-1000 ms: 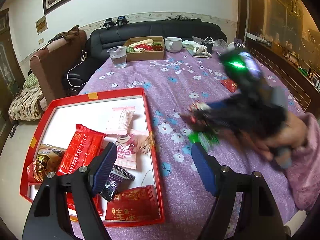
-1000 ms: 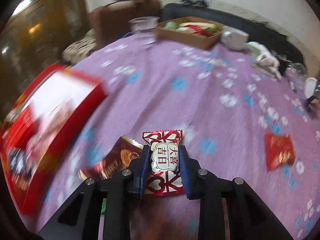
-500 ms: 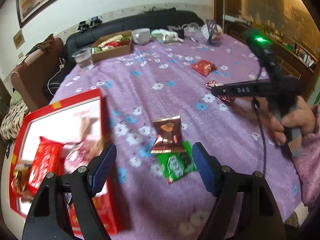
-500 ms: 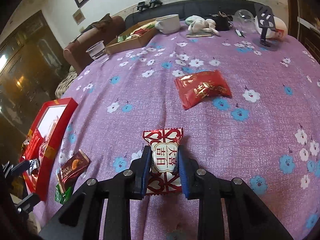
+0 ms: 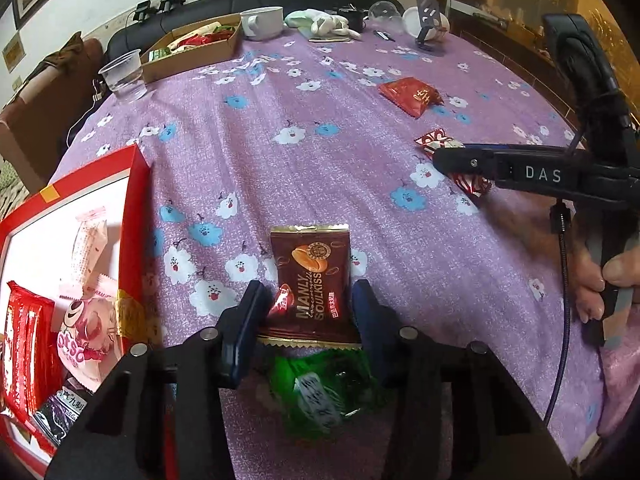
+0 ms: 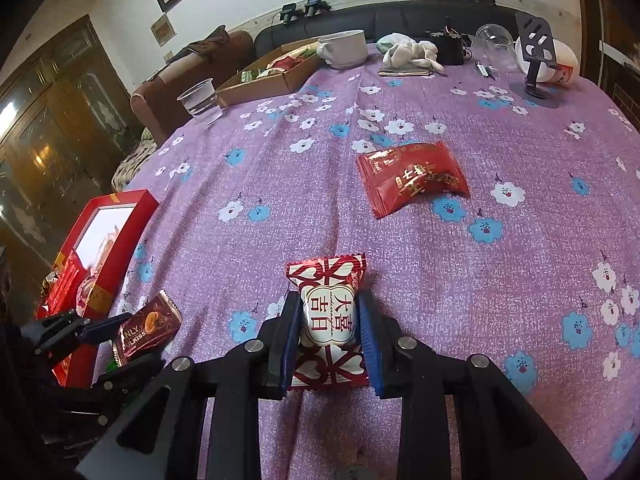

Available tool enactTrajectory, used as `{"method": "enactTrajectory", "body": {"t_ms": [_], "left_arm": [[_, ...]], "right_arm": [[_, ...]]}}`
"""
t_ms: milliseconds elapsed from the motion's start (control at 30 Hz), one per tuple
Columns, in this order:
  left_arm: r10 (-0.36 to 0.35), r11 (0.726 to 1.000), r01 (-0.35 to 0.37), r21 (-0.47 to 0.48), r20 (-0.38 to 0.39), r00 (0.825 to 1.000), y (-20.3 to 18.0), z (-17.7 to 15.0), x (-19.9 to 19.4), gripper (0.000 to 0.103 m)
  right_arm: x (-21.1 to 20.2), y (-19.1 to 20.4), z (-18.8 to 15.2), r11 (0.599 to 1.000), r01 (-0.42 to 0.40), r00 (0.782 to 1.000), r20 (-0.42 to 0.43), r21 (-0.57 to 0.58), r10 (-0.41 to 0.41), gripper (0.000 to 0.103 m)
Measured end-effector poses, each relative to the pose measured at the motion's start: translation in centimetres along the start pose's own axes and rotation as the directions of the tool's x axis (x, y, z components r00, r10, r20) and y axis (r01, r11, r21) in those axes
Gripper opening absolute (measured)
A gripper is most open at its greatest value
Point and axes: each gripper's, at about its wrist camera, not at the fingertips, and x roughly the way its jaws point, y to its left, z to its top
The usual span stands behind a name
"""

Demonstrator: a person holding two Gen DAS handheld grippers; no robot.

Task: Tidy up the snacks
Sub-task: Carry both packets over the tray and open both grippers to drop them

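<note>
Brown "Manly Soulkiss" packet (image 5: 313,285): flat on cloth, overlapping green packet (image 5: 320,392). Red-and-white candy (image 6: 328,320): upright label. Red packet (image 6: 412,178): lay apart. Red box (image 5: 136,184): held assorted packets, table's left edge.

Both wrist views sit low and close over the purple tablecloth (image 5: 320,168), facing the sofa (image 6: 400,20). Shared: red box (image 5: 138,184), brown packet (image 6: 146,330).
</note>
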Motion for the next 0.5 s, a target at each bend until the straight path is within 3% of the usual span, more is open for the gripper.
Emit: {"method": "enactTrajectory", "body": {"t_ms": [267,500], "left_arm": [[-0.022,1.0,0.023,-0.018,0.05,0.998,0.3,-0.3,-1.1,0.039],[-0.028,0.999,0.033,-0.043,0.117,0.993,1.1,-0.2,-3.8,0.039]], "right_arm": [[-0.1,0.1,-0.1,1.0,-0.002,1.0,-0.002,-0.009,0.002,0.028],[-0.7,0.5,-0.1,0.995,-0.1,0.995,0.013,0.005,0.1,0.026]]}}
